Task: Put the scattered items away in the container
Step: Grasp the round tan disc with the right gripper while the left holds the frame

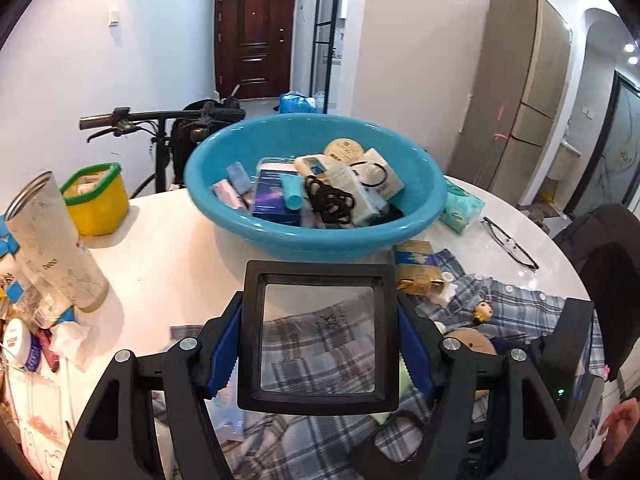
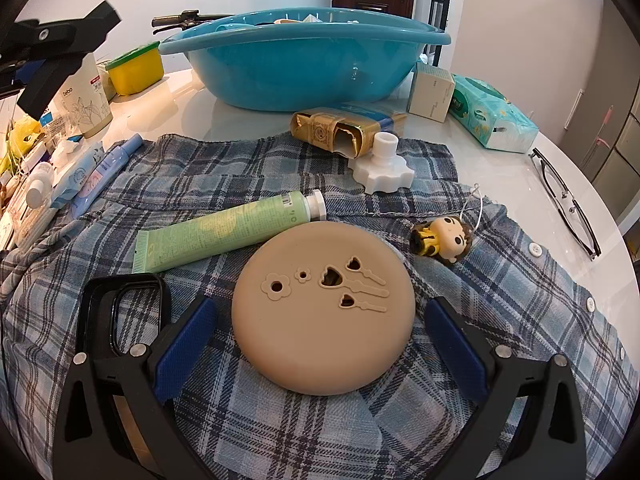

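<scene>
My left gripper (image 1: 320, 344) is shut on a black square frame with a clear film window (image 1: 320, 272), held above the table just in front of the blue basin (image 1: 320, 240). The basin holds several small packs, tubes and a black cord. In the right wrist view my right gripper (image 2: 320, 308) is open, its blue pads on either side of a tan round disc (image 2: 320, 340) without touching it. The disc lies on a plaid shirt (image 2: 280, 432). Near it lie a green tube (image 2: 224, 232), a small figurine (image 2: 444, 238), a white knob (image 2: 382, 168) and a gold pack (image 2: 332, 130).
A black phone case (image 2: 120, 312) lies left of the right gripper. Glasses (image 2: 568, 200), a tissue pack (image 2: 492, 116) and a white box (image 2: 432, 94) sit on the right. A yellow tub (image 1: 98, 200), a tall cup (image 1: 56, 244) and cluttered tubes crowd the left edge.
</scene>
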`<action>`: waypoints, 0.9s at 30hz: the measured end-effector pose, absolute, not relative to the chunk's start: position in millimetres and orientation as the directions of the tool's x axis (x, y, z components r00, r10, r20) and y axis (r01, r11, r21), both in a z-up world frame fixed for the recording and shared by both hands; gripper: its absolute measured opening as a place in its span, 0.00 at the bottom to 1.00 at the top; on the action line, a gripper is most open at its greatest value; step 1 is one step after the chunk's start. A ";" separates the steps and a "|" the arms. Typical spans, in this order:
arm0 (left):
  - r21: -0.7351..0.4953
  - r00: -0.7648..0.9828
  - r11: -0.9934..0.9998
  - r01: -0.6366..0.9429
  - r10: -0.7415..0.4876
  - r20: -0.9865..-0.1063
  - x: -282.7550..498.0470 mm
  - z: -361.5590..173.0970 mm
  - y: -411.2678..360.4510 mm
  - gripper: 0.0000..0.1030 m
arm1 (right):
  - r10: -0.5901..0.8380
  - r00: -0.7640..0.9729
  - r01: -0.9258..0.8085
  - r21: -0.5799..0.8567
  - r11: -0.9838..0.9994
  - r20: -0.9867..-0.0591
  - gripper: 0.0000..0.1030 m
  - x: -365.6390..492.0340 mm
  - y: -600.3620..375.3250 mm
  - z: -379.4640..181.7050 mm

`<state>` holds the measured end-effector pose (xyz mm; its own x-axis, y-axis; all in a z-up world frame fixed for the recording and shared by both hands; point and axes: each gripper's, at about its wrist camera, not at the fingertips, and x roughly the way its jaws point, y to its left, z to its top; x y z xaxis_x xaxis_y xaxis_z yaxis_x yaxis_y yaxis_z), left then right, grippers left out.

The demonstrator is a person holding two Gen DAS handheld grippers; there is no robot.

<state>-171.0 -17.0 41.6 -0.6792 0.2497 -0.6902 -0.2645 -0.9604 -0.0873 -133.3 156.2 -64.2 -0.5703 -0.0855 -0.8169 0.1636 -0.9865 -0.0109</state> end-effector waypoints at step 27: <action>-0.070 -0.694 -0.962 -0.263 0.240 -0.679 -190.7 35.4 -3.8 0.70 | -0.060 -0.602 0.144 -0.034 -0.989 -0.796 0.78 -128.6 155.8 -59.9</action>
